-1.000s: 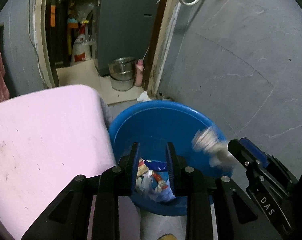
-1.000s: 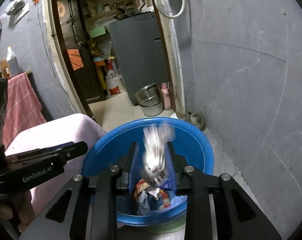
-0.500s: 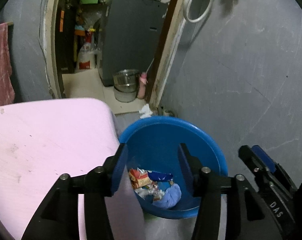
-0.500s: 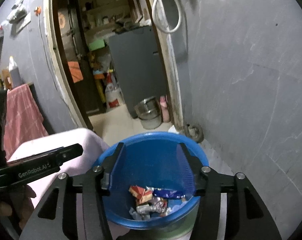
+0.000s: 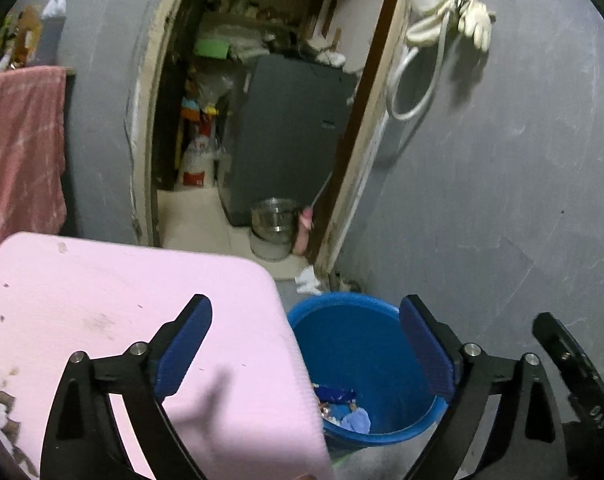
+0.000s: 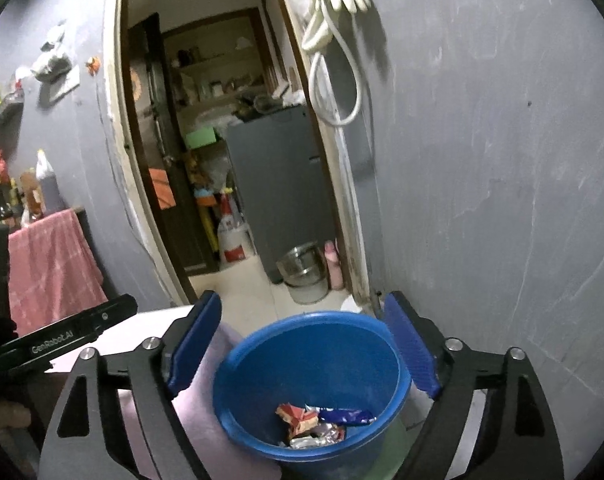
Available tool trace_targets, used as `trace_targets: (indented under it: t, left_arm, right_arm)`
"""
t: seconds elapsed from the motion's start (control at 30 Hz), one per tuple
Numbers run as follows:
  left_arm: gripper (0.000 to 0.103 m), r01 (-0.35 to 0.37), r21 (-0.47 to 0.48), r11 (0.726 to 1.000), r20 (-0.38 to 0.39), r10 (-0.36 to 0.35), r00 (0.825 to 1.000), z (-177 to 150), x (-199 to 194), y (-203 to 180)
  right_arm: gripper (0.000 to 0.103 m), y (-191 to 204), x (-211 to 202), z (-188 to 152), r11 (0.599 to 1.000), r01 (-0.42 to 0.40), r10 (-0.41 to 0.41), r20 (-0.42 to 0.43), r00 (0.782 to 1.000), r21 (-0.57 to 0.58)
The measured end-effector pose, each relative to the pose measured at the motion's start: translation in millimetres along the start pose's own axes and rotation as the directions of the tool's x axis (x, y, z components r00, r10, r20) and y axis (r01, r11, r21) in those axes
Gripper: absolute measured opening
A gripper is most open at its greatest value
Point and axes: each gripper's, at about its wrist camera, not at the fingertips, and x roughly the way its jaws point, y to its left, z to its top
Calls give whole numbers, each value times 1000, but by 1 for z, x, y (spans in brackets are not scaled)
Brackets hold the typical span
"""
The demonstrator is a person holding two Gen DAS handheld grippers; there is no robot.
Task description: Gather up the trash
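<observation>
A blue plastic bucket stands on the floor beside a pink table. It holds crumpled wrappers, red, silver and blue; they also show in the left wrist view. My left gripper is open and empty, above the table's right edge and the bucket. My right gripper is open and empty, above the bucket. The right gripper's body shows at the right edge of the left wrist view. The left gripper's body shows in the right wrist view.
A grey wall rises right behind the bucket. A doorway opens to a room with a grey fridge and a steel pot. A pink towel hangs at left. A white scrap lies on the floor.
The crumpled wrapper fell from my right gripper into the bucket. Both grippers opened wide and rose away from the bucket.
</observation>
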Motion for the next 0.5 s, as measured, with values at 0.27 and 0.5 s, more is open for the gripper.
trace_targets:
  t: [0.27,0.5]
  left_arm:
    - [99,34,16,999,109,-36,993,6,-62,13]
    - [101,22,41,999,155,-28,988,-2,-109,27]
  right_arm:
    - [103,26,-52,9,999,-25,27,53,998,-26]
    - [103,48,-95,8,999,-20,24,109,994,-35]
